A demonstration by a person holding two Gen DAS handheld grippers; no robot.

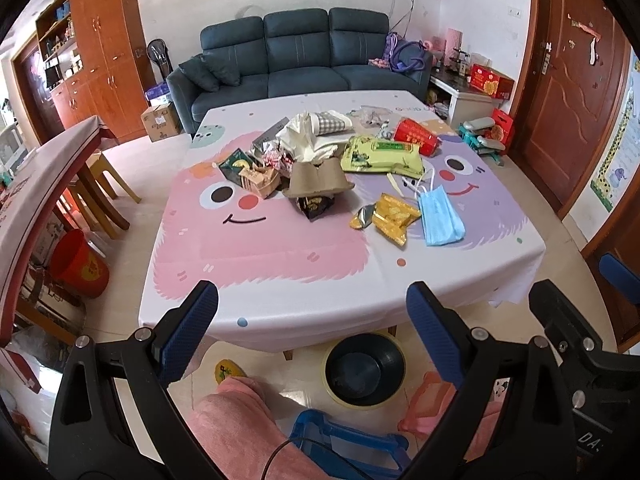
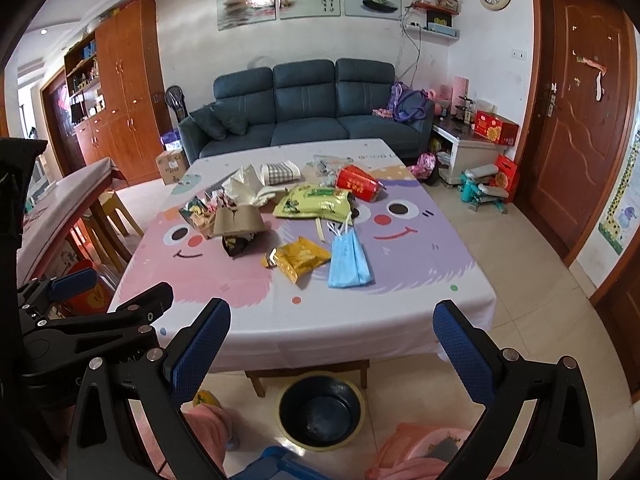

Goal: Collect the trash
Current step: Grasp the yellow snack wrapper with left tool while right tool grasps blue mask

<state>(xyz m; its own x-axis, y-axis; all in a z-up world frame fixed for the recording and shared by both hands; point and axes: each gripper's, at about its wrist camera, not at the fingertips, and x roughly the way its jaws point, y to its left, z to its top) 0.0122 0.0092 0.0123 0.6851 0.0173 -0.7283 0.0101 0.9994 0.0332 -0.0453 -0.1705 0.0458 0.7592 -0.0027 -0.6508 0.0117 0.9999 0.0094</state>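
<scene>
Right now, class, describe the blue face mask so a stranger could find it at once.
Start at the table with the cartoon-face cloth. On its purple half, toward the near edge, lies the face mask beside a yellow snack wrapper. It is the only pale blue, pleated item with white ear loops.

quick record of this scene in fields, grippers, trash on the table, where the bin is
left gripper: open, holds nothing, short of the table edge
right gripper: open, holds nothing, short of the table edge
table: cartoon-face cloth, trash piled toward the far middle
nearest trash: blue face mask, yellow snack wrapper
further trash: green packet, red paper cup on its side, brown cardboard tray
bin: dark liner, on the floor under the near table edge, no trash visible inside
</scene>
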